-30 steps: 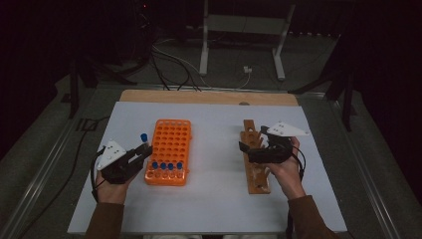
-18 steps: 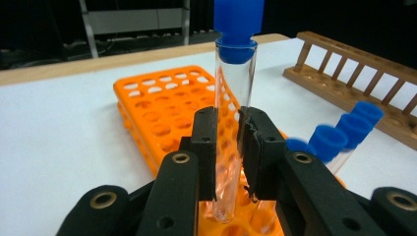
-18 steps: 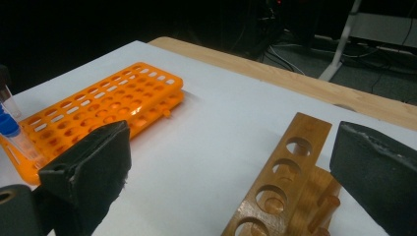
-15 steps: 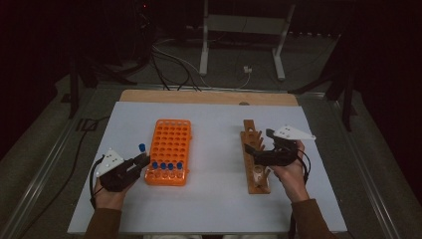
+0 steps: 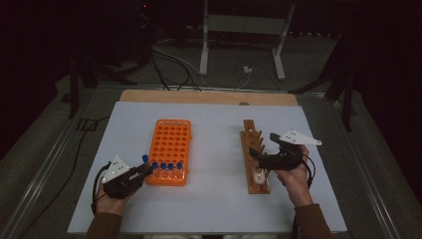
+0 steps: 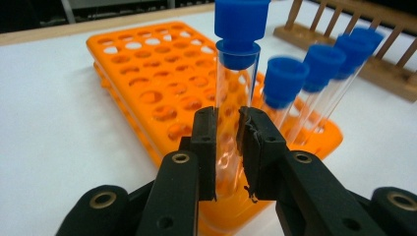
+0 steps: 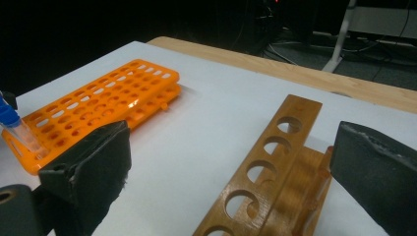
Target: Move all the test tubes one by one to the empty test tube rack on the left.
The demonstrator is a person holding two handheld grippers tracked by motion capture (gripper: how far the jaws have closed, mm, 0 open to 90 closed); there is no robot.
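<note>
**Left claw gripping a blue-capped tube at the orange rack**

A clear test tube (image 6: 231,98) with a blue cap is standing upright at the near left corner of an orange rack (image 5: 170,144). The left claw (image 6: 227,147) is pinching the tube's glass body, its two black jaws closed tight against it. Whether the tube's foot is sitting in a hole or hanging just above the rack cannot be told. Beside it, four more blue-capped tubes (image 5: 166,167) are filling the rack's near row. The rack is lying on a white table (image 5: 214,199). Well apart to the right, a wooden rack (image 5: 254,154) is lying on the same table. The right claw (image 5: 259,158) is hovering over it, jaws spread wide and holding nothing.
</note>
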